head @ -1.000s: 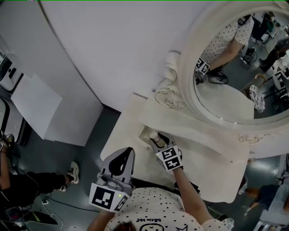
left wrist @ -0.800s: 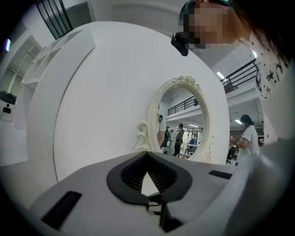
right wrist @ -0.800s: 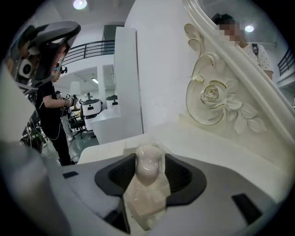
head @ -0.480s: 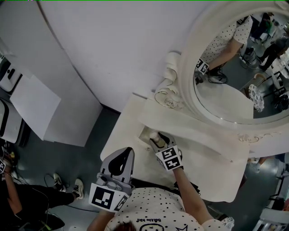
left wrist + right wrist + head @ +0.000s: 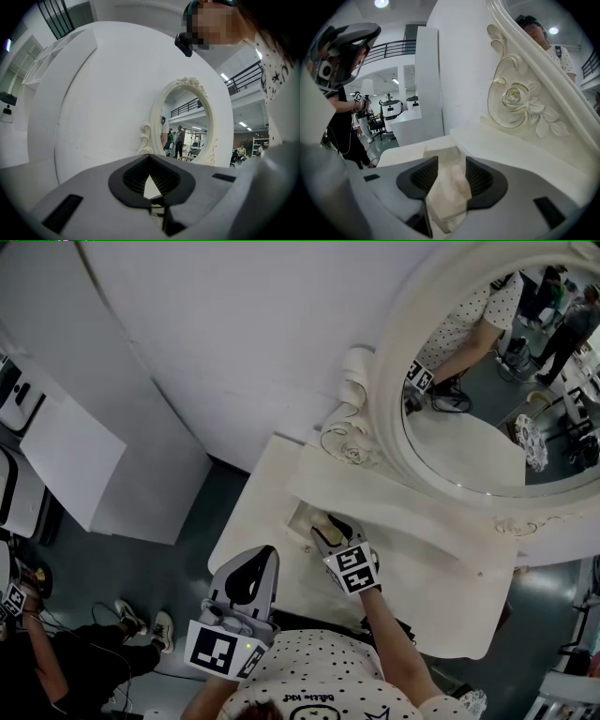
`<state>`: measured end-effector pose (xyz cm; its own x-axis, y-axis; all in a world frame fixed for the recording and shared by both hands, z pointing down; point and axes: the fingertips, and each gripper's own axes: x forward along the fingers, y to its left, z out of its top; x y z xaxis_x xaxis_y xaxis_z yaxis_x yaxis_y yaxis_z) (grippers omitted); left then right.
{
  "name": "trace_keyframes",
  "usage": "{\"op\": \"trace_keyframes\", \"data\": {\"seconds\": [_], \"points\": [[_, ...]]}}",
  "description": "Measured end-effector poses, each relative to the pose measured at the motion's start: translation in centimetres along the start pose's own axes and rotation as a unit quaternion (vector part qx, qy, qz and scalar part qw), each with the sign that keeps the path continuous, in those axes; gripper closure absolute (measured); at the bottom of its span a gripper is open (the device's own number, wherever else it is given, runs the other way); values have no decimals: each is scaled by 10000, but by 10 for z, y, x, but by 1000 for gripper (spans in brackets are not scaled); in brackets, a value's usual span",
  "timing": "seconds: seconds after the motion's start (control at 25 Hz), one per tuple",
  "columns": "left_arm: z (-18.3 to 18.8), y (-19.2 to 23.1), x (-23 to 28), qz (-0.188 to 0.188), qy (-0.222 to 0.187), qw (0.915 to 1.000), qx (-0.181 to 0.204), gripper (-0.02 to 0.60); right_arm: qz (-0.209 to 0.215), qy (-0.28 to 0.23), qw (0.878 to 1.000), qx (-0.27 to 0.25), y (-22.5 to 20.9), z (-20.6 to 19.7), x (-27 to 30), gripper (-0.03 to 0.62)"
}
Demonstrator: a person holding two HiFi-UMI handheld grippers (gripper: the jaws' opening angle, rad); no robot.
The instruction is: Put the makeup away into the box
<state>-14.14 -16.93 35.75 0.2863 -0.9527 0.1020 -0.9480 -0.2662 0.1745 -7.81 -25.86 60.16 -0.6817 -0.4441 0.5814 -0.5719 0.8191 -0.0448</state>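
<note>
Cream vanity (image 5: 441, 568), right gripper (image 5: 328, 529) jaws just opened wide, makeup (image 5: 449, 187) between them

Staged vanity set inside a large studio hall: ornate oval mirror (image 5: 487, 390), curved white backdrop wall (image 5: 234, 343), grey floor (image 5: 178, 568), mezzanine railing (image 5: 389, 47).

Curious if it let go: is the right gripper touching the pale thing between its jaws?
Cannot tell. Right gripper view: the pale item sits between the right gripper's jaws, which have just been opening; contact or gap isn't plain.
</note>
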Motion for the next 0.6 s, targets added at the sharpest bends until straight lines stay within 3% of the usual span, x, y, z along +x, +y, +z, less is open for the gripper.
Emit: {"op": "trace_keyframes", "data": {"seconds": [0.08,0.28,0.6], "points": [[0,-1,-1,4,-5,10000,7,577,-26,-84,10000,-9,0,5,-4,409],[1,-4,0,-22,-24,10000,9,577,-379,-546,9978,43,-10,29,-23,585],[3,-24,6,-338,-60,9994,25,577,-904,-1539,9838,192,-23,79,-98,588]]}}
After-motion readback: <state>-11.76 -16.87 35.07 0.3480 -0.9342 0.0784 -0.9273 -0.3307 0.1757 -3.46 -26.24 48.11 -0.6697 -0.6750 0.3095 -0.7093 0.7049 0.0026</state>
